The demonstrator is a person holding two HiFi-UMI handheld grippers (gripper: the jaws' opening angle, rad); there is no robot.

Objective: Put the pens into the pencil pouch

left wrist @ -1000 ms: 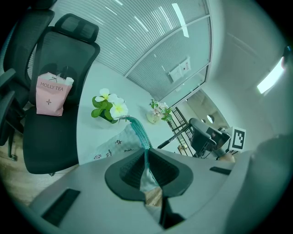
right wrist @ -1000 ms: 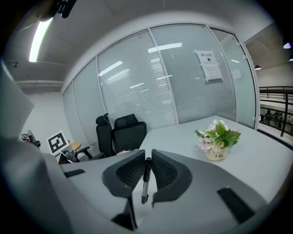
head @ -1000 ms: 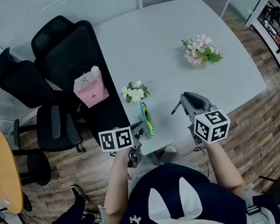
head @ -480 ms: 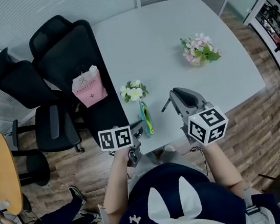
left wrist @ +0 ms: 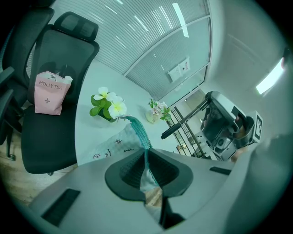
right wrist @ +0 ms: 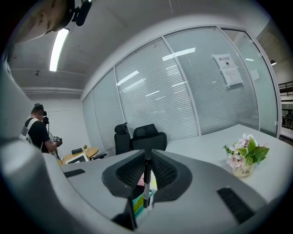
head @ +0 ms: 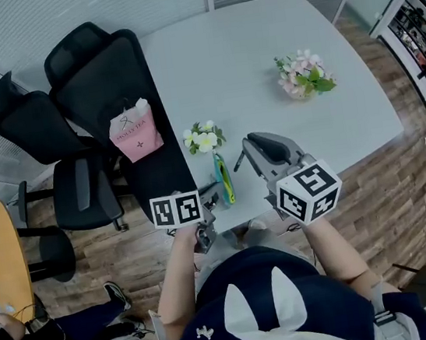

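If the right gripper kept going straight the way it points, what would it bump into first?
Probably the black chair. The right gripper, holding a pen, seems to aim above the pouch, though depth is unclear.

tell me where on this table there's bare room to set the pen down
Bare: the far half of the table; the stretch between the white flowers and the pink flowers; and the near right corner. Crowded: the near left edge, around the pencil pouch just in front of the white flowers.
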